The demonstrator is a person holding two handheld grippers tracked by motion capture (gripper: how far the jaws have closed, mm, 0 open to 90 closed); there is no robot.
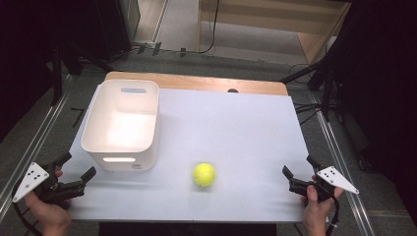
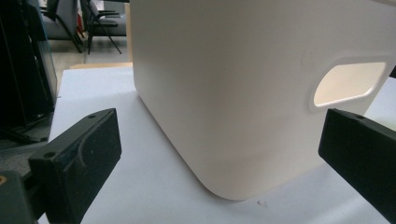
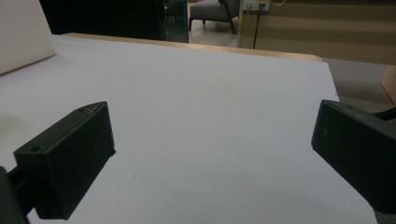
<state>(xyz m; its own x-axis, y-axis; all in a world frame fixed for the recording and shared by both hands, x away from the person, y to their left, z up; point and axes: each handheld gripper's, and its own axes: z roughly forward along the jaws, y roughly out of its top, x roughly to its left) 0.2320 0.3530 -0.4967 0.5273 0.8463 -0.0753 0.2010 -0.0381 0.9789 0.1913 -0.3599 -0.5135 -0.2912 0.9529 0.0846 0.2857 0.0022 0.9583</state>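
While both grippers wait wide open at the near corners, left gripper (image 1: pixel 78 169) beside the white plastic bin (image 1: pixel 121 123), yellow-green tennis ball (image 1: pixel 203 174) sits near-centre. Advice: right gripper (image 1: pixel 297 175) approaches level, straddling the ball's middle.

Tennis balls: one (image 1: pixel 204 174)
White bins: one (image 1: pixel 121 124)
Grippers: two, left (image 1: pixel 77 166) and right (image 1: pixel 298 169)
Tables: one (image 1: pixel 236 128)

I see a white rectangular plastic bin (image 1: pixel 121 124) standing upright and open-topped on the left half of the white tabletop (image 1: pixel 236 128), an oval handle slot cut in each short wall. A yellow-green tennis ball (image 1: pixel 203 174) rests on the tabletop near its front edge, apart from the bin's front right corner.
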